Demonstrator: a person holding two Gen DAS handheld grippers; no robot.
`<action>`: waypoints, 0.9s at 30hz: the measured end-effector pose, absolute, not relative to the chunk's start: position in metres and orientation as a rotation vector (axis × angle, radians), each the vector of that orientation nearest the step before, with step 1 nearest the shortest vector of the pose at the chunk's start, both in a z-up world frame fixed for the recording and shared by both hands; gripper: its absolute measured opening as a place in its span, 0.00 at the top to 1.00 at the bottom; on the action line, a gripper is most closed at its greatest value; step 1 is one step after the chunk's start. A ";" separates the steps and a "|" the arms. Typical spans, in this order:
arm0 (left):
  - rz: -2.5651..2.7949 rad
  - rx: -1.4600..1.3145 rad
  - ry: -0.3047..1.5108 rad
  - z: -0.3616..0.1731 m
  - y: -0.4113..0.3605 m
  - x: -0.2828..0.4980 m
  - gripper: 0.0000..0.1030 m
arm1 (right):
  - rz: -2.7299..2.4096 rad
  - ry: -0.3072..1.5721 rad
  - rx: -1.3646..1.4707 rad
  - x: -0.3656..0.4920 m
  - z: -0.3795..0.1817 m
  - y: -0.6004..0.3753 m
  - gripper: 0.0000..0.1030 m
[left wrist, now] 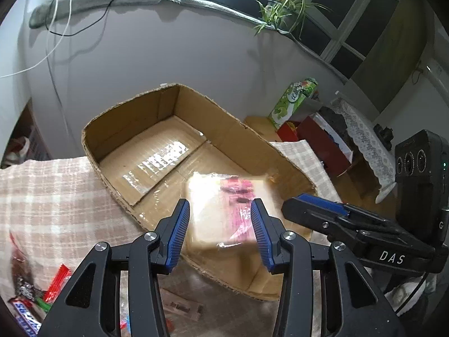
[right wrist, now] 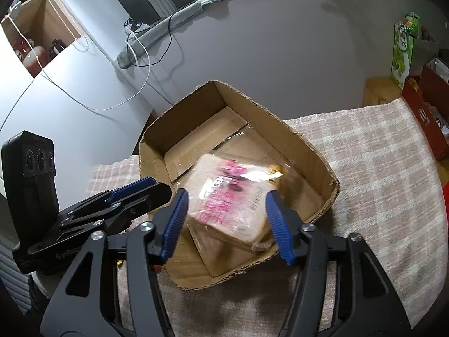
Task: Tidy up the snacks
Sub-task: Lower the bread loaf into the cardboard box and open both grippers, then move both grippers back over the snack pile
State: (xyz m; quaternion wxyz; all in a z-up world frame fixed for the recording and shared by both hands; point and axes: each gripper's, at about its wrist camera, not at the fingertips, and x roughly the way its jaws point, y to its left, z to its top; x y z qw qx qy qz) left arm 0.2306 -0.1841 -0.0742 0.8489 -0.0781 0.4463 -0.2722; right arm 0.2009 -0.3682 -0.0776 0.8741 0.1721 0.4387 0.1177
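Observation:
A clear-wrapped bread pack with pink print (left wrist: 224,210) is motion-blurred inside the open cardboard box (left wrist: 118,118), near its front corner; it also shows in the right wrist view (right wrist: 233,199), inside the same box (right wrist: 308,146). My left gripper (left wrist: 220,224) is open just above and in front of the pack, not touching it. My right gripper (right wrist: 227,216) is open over the pack too. Each gripper shows in the other's view, the right (left wrist: 322,210) and the left (right wrist: 134,193).
The box sits on a pink checked cloth (left wrist: 50,196). Loose snacks lie at the lower left: a Snickers bar (left wrist: 25,314) and red wrappers (left wrist: 56,283). A green carton (left wrist: 291,101) and a red box (right wrist: 423,118) stand at the right. A white wall (left wrist: 140,42) is behind.

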 end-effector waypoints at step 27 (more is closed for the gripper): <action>-0.439 -0.221 0.784 -0.030 -0.059 0.153 0.56 | 0.366 0.758 0.121 0.113 -0.039 -0.284 0.17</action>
